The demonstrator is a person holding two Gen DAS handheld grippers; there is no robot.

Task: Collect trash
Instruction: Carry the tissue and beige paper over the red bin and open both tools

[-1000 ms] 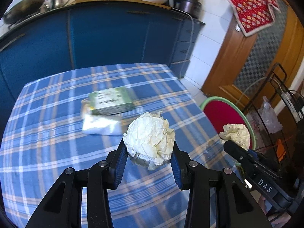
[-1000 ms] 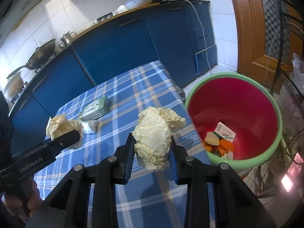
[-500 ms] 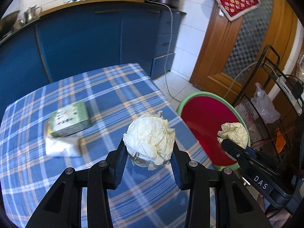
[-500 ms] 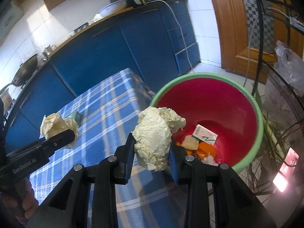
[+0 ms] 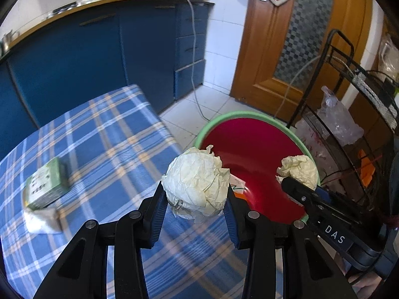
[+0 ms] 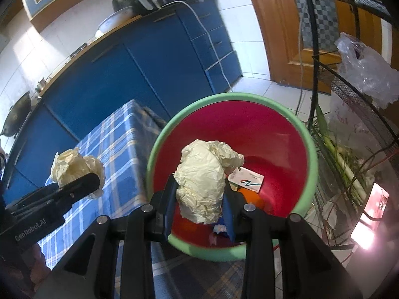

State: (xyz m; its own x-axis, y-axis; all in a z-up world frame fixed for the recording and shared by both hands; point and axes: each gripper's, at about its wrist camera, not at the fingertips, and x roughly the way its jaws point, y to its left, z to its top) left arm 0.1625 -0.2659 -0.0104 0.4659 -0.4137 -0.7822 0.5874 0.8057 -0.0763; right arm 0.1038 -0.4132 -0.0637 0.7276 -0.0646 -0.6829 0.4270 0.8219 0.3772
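Left gripper (image 5: 195, 194): black angular arms, blue finger pads (image 5: 159, 214), silver screws, "GenRobot.AI" in white lettering. Right gripper (image 6: 199, 199): same black build, blue pads, "DAS" printed at lower right.

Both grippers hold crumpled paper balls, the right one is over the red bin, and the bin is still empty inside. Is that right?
Not quite: the red bin is not empty. The right wrist view shows a small white carton and orange scraps at its bottom. The rest holds: the right gripper and left gripper each clamp a paper ball.
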